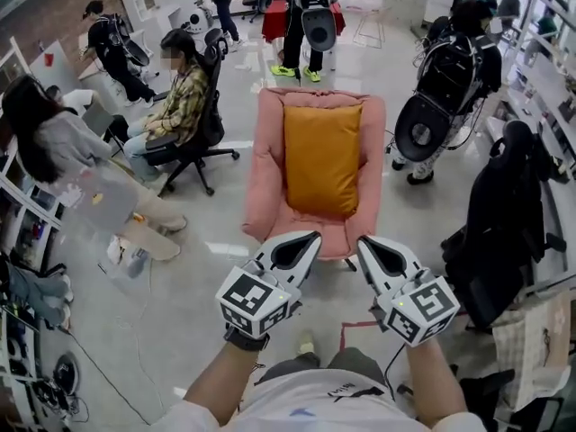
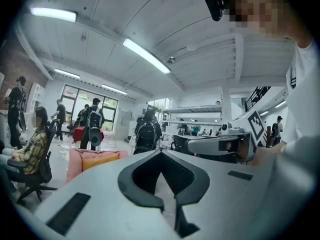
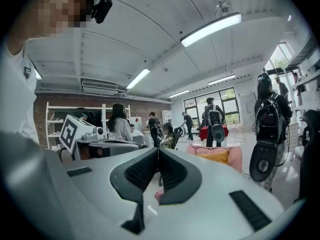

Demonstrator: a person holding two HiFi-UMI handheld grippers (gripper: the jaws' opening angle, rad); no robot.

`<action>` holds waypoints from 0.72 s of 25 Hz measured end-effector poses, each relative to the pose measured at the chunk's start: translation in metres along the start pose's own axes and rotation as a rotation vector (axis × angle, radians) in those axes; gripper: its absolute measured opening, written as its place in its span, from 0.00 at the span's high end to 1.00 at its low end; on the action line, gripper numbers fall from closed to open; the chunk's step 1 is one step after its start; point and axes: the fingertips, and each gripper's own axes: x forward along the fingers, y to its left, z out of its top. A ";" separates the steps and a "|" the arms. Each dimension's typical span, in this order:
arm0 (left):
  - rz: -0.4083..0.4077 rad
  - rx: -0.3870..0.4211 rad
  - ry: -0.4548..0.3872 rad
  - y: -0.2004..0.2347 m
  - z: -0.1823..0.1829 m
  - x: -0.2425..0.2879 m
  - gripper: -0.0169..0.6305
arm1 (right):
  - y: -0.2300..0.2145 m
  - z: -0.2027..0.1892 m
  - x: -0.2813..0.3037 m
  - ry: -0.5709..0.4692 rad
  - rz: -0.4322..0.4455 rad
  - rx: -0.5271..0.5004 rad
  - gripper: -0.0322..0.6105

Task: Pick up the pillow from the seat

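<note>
Seat (image 1: 268,156) front — behind left tool (image 1: 310,238), right tool (image 1: 365,242)

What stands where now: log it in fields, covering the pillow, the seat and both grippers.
pillow: orange, in the seat against its back, untouched
seat: pink armchair, straight ahead
left gripper: shut, empty, short of the seat
right gripper: shut, empty, short of the seat
task state: pillow not yet picked up
</note>
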 end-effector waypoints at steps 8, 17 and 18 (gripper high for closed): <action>0.000 -0.015 0.023 0.049 -0.005 0.033 0.96 | -0.036 0.005 0.043 0.014 -0.019 0.002 0.92; 0.021 -0.001 0.060 0.098 -0.009 0.099 0.96 | -0.106 0.005 0.100 0.008 0.009 0.032 0.92; 0.027 0.001 0.064 0.106 -0.008 0.107 0.96 | -0.115 0.007 0.107 0.009 0.015 0.031 0.92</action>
